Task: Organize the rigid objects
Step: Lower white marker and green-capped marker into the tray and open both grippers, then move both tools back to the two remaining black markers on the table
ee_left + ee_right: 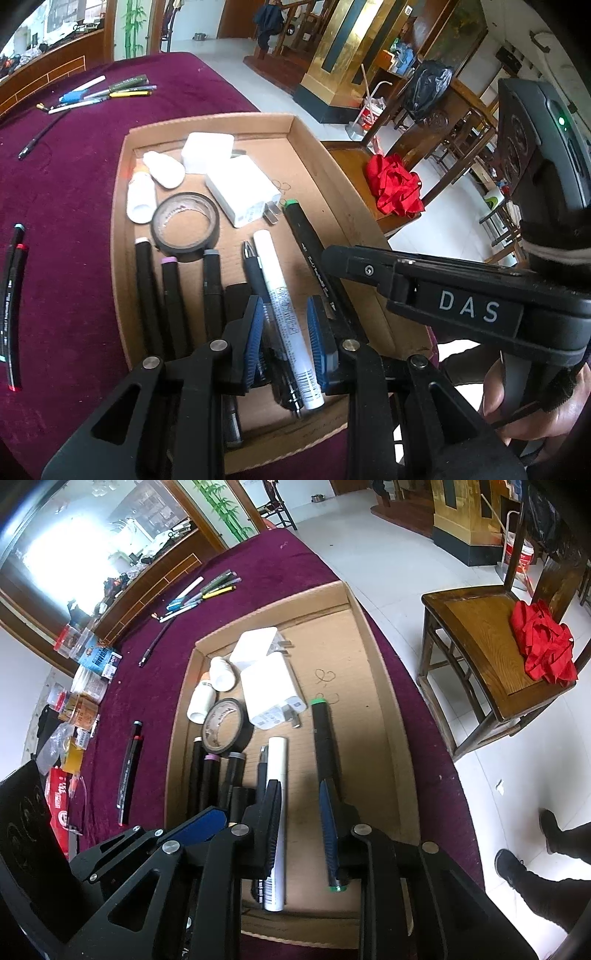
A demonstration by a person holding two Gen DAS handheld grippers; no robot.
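While both claws are hovering over the cardboard tray on the purple tablecloth, neither one is gripping anything. The left claw is holding its jaws a little apart above a white marker and a black pen, which are lying side by side on the tray floor and showing in the gap, with the pads not pressing on them. The right claw is also standing slightly open, with bare cardboard showing between its fingers and a green-capped black marker lying under its right finger.

Three more black markers are lying in a row at the tray's left side, next to the pen. Beyond them a roll of black tape, two white bottles and two white chargers are sitting grouped in the tray's far left part.

Outside the tray, two dark markers are lying on the cloth to the left, and a bunch of coloured pens is lying well apart at the far end.
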